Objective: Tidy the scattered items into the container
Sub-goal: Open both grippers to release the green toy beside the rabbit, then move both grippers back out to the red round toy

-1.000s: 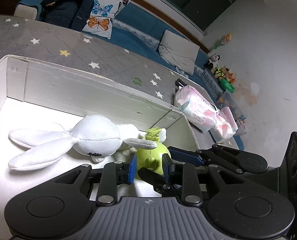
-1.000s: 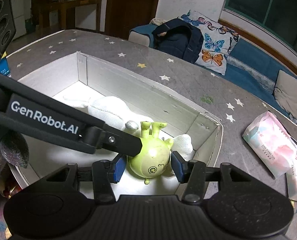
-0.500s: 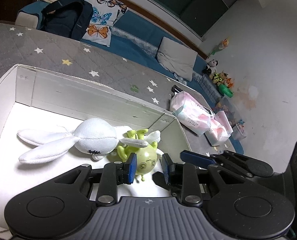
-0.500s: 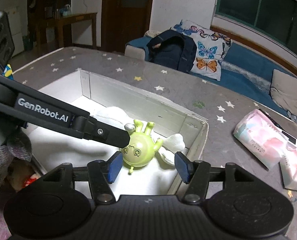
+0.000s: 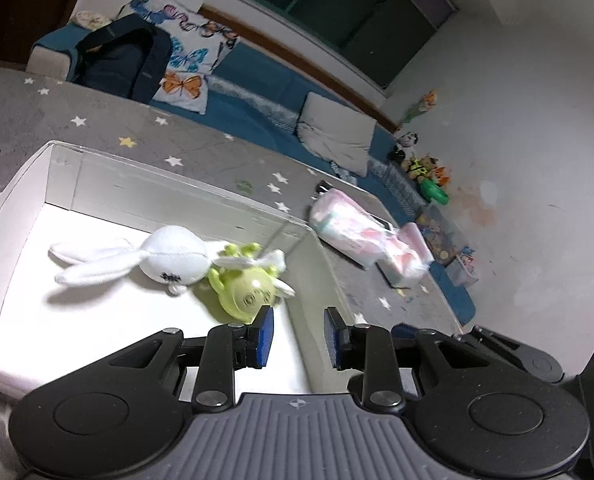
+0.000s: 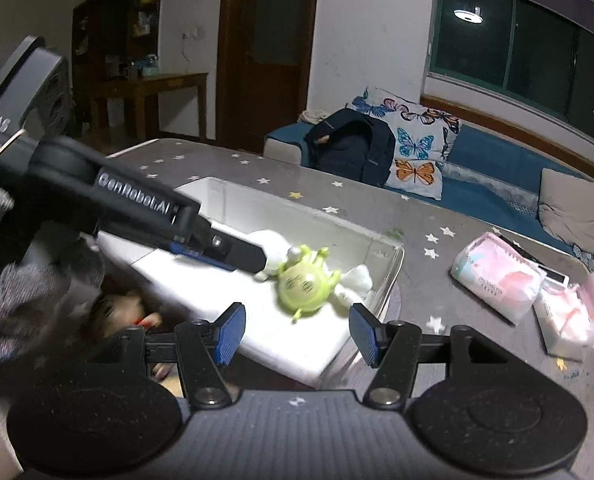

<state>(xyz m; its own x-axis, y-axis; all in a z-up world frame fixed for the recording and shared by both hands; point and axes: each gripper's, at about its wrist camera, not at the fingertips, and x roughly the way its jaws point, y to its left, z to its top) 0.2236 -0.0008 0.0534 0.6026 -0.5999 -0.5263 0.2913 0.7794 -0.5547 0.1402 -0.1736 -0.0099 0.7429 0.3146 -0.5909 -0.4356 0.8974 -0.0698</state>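
A white open box (image 5: 185,184) stands on the grey star-patterned table (image 5: 109,120). Inside it lie a white long-eared plush rabbit (image 5: 169,254) and, against its right end, a green alien toy (image 5: 247,292). My left gripper (image 5: 299,334) hovers open just above the box's near right corner, with nothing between its blue pads. In the right wrist view the green alien toy (image 6: 305,286) rests in the box (image 6: 393,248), free of both grippers. My right gripper (image 6: 295,334) stands open in front of it, empty. The left gripper's finger (image 6: 233,250) crosses over and hides part of the rabbit (image 6: 273,246).
Two pink tissue packs (image 6: 497,276) (image 6: 569,316) lie on the table to the right of the box. Behind the table is a blue sofa (image 6: 481,152) with a dark backpack (image 6: 353,148) and butterfly pillows. A grey fuzzy sleeve (image 6: 25,292) is at the left.
Both grippers have drawn back and up from the box. The right gripper's jaws have widened off the green toy, which now lies loose in the box.
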